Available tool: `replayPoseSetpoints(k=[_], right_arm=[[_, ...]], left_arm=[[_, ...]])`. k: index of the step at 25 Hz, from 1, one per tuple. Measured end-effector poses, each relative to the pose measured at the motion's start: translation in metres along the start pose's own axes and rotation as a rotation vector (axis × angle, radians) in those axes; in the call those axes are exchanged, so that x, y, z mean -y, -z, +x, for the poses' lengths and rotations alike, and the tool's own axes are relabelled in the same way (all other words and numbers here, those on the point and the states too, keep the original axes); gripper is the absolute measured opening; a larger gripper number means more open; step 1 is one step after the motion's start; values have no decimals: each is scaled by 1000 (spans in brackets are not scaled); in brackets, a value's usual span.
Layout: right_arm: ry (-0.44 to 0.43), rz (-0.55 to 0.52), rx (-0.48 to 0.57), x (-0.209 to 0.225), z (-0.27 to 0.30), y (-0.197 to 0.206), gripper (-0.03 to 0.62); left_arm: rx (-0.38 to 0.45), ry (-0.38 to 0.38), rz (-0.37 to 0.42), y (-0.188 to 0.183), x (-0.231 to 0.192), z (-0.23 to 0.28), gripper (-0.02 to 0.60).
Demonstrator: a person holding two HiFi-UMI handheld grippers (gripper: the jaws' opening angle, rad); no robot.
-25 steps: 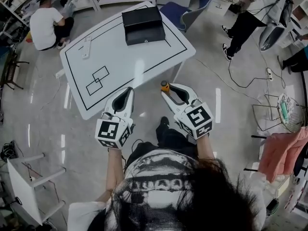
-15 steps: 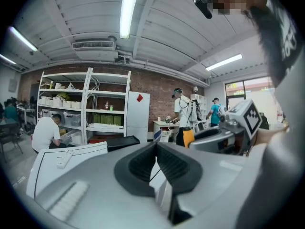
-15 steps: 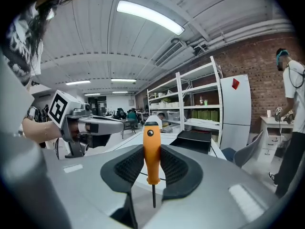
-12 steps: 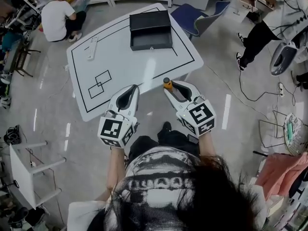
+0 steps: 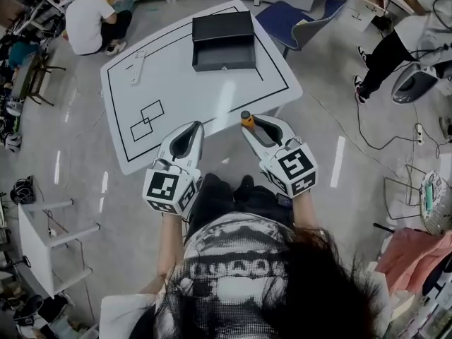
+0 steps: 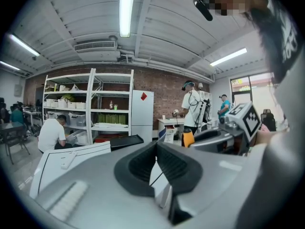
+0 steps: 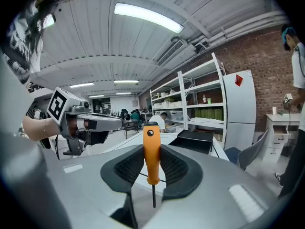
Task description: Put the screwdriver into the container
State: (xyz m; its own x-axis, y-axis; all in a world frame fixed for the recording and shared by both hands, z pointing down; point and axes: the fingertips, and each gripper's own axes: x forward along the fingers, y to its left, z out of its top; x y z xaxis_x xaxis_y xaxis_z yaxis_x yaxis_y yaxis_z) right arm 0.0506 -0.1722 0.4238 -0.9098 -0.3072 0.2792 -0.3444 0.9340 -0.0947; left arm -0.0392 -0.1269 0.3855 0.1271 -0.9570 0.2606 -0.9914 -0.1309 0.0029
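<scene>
An orange-handled screwdriver (image 5: 246, 120) (image 7: 151, 151) stands upright between the pads of my right gripper (image 5: 251, 127) (image 7: 151, 163), which is shut on its handle; the thin shaft (image 7: 153, 194) points down. My left gripper (image 5: 189, 137) (image 6: 156, 146) is level with it on the left, jaws together at the tips and nothing in them. Both hover just over the near edge of the white table (image 5: 176, 83). The black open container (image 5: 223, 39) (image 7: 195, 136) (image 6: 123, 141) sits at the table's far side. From the left gripper view the screwdriver (image 6: 188, 138) shows orange at the right.
A small white bar-shaped object (image 5: 136, 68) lies at the table's far left. A blue chair (image 5: 296, 16) stands behind the table. One person crouches at shelves (image 5: 92, 20), another stands at the right (image 5: 395, 41). A white stool (image 5: 49, 239) and cables are on the floor.
The head view has shifted, so the table and container sit a little closer and more to the right. Both grippers keep their places and the grip on the screwdriver is unchanged.
</scene>
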Motion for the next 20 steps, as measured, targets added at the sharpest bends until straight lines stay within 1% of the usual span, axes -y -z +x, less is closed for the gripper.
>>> replayPoseSetpoints(k=[5,9,13,20], right_arm=[[22,12,-14,9,-1,3,110],[39,11,-23,17,9,4,110],[57,-2,-42,28,27,1,110],[84,-52,-72,53,71,-19,110]], left_arm=[[-19,7,-12,5,-5,7,0],[-20,24,-16,8,-15,19,0],[-15,46,-15,8,-31,32,0],[-13,95,-3,2,-66,58,0]])
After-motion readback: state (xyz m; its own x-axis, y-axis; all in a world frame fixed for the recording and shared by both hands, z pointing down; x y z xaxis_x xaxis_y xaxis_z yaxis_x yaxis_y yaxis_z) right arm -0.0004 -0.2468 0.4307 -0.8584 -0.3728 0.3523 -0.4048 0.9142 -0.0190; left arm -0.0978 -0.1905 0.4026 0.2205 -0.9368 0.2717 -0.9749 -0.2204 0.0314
